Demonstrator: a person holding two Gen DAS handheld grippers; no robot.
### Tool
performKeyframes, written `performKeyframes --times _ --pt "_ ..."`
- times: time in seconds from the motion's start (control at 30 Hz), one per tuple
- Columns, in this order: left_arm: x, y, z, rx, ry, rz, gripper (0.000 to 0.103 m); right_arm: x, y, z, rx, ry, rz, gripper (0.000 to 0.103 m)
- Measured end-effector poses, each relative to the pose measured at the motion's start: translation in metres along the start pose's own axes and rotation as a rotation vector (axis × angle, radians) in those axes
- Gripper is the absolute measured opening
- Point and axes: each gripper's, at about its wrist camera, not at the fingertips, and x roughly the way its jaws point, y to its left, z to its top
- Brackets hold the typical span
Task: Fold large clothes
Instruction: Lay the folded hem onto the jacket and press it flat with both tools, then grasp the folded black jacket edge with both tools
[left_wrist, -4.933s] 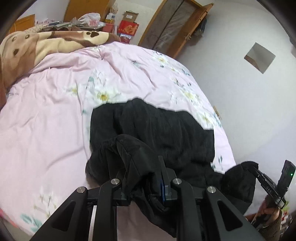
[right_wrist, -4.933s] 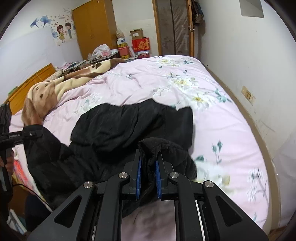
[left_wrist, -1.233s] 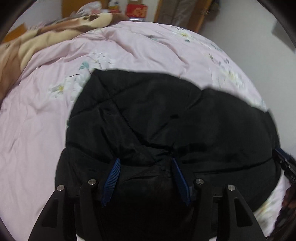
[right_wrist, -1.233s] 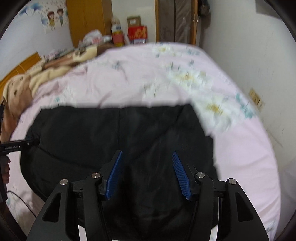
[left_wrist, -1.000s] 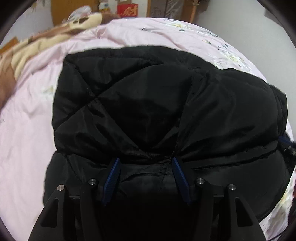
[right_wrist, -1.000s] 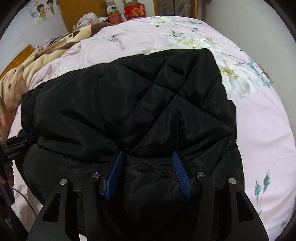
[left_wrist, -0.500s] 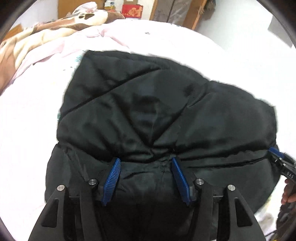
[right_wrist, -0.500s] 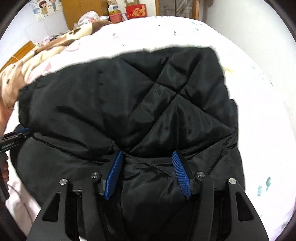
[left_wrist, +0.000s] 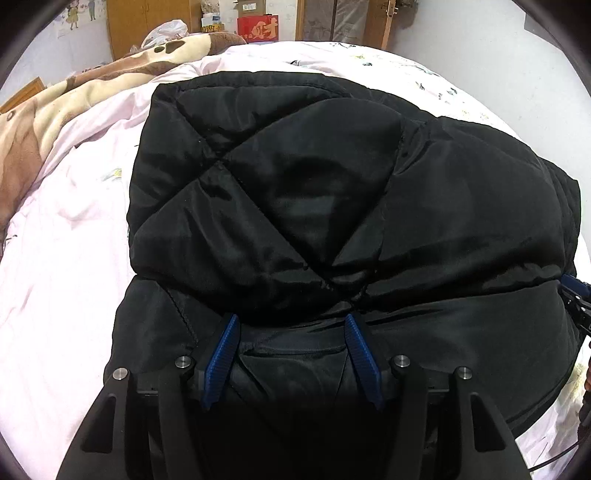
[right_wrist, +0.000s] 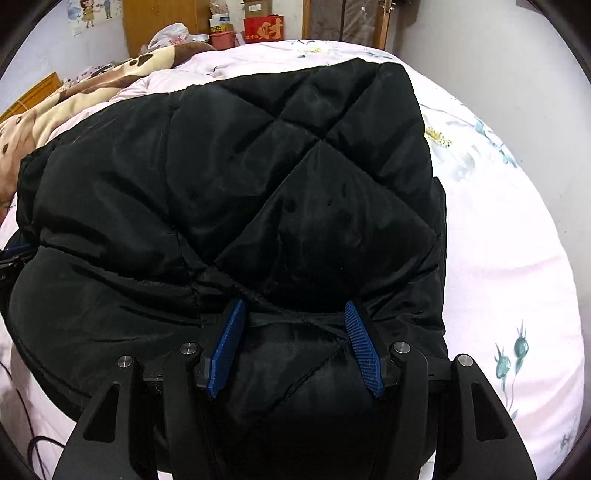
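Observation:
A black quilted jacket (left_wrist: 314, 192) lies folded over on the pink floral bed cover (left_wrist: 66, 258); it also fills the right wrist view (right_wrist: 258, 192). My left gripper (left_wrist: 291, 325) is open, its blue pads spread over the jacket's near folded edge. My right gripper (right_wrist: 293, 310) is open too, its pads spread over the near edge on the jacket's right side. Neither holds fabric. The right gripper's tip shows at the right edge of the left wrist view (left_wrist: 576, 295).
A brown and cream blanket (left_wrist: 55, 103) lies at the far left of the bed. A wooden wardrobe (left_wrist: 147, 22), boxes (left_wrist: 258, 26) and a door (left_wrist: 343, 18) stand beyond the bed. A wall (right_wrist: 535, 74) runs along the bed's right side.
Both grippers let go of the jacket, which now lies folded over on the bed. In the last second they stay open over its near edge, shifting only slightly.

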Motion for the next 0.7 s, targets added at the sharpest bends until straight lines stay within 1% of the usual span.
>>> performKeyframes --times 0.1,0.13,0.2,0.3,0.4,0.47,0.57,0.6,0.7 --pt "-0.014 -0.002 0.004 0.029 -0.012 0.017 0.060 -0.007 -0.008 0.003 -0.005 0.013 0.015 0.057" --pt "-0.015 -0.010 0.006 0.046 -0.018 0.029 0.060 -0.011 -0.009 0.005 -0.012 0.017 0.016 0.057" --pt "-0.026 -0.014 0.005 0.073 -0.037 0.044 0.060 -0.014 -0.007 0.006 -0.021 0.021 0.015 0.057" --pt "-0.043 -0.014 0.003 0.076 -0.073 0.056 0.060 -0.031 -0.008 0.008 -0.006 -0.021 0.028 0.057" --pt "-0.060 -0.009 -0.002 0.088 -0.112 0.084 0.060 -0.053 -0.019 0.008 0.029 -0.079 0.081 0.057" --pt "-0.070 -0.002 -0.003 0.075 -0.109 0.077 0.060 -0.067 -0.029 0.007 0.056 -0.102 0.084 0.057" --pt "-0.075 0.003 -0.001 0.095 -0.113 0.108 0.063 -0.078 -0.043 0.007 0.065 -0.102 0.087 0.057" --pt "-0.070 0.009 -0.003 0.097 -0.111 0.113 0.064 -0.081 -0.046 0.006 0.061 -0.101 0.080 0.058" --pt "-0.067 0.022 -0.005 0.102 -0.094 0.118 0.067 -0.088 -0.057 0.004 0.066 -0.100 0.069 0.070"
